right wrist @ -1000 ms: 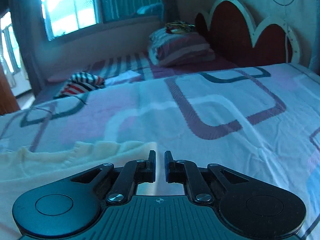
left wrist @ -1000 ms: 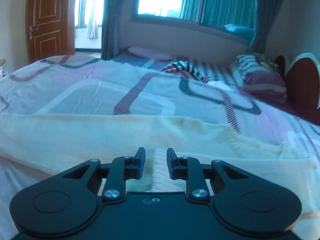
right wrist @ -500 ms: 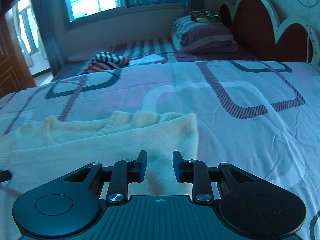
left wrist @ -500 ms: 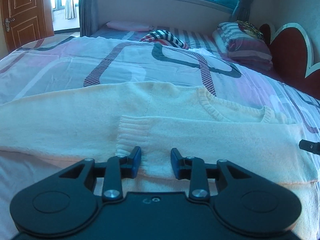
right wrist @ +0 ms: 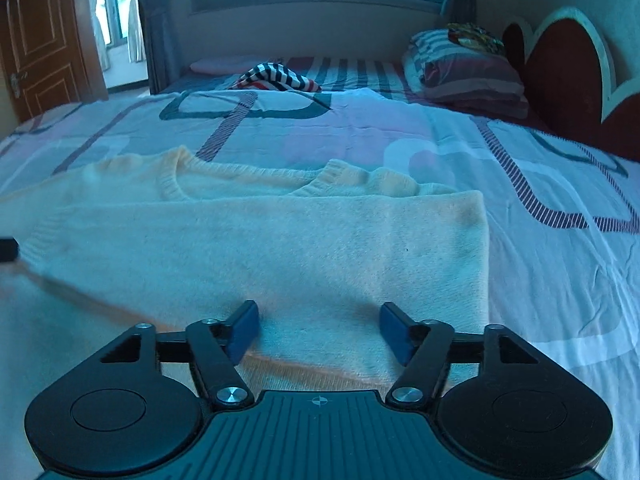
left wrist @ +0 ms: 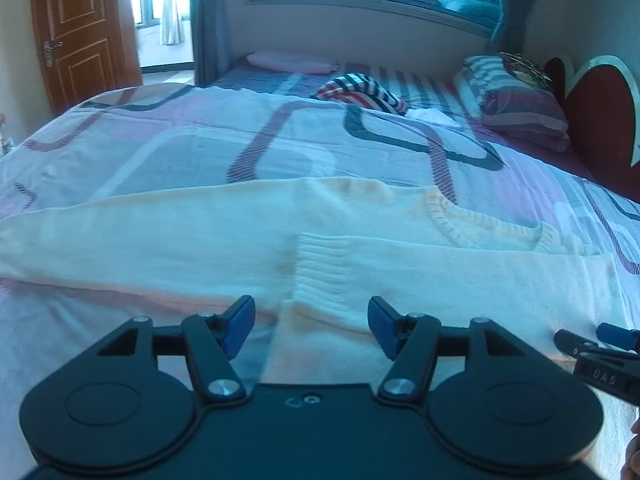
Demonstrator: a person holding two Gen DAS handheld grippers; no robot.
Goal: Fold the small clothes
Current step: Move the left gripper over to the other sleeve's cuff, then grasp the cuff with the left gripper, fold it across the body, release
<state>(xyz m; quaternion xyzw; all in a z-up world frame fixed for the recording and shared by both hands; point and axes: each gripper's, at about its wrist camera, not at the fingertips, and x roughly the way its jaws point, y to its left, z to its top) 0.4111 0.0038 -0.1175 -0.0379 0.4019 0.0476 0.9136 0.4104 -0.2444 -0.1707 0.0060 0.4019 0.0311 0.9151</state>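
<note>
Two grippers, one garment:
- My left gripper (left wrist: 311, 320): fingers spread wide, nothing held, hovering at the near edge of the cream sweater (left wrist: 280, 236), in line with the ribbed cuff (left wrist: 320, 268) of its folded-over sleeve.
- My right gripper (right wrist: 318, 326): likewise spread and unladen, over the sweater's folded right portion.
- Sweater: flat on the bed (left wrist: 160, 148), neckline away from me.
- Cut off: sweater's left end, past the frame edge; its near hem behind both gripper bodies.
</note>
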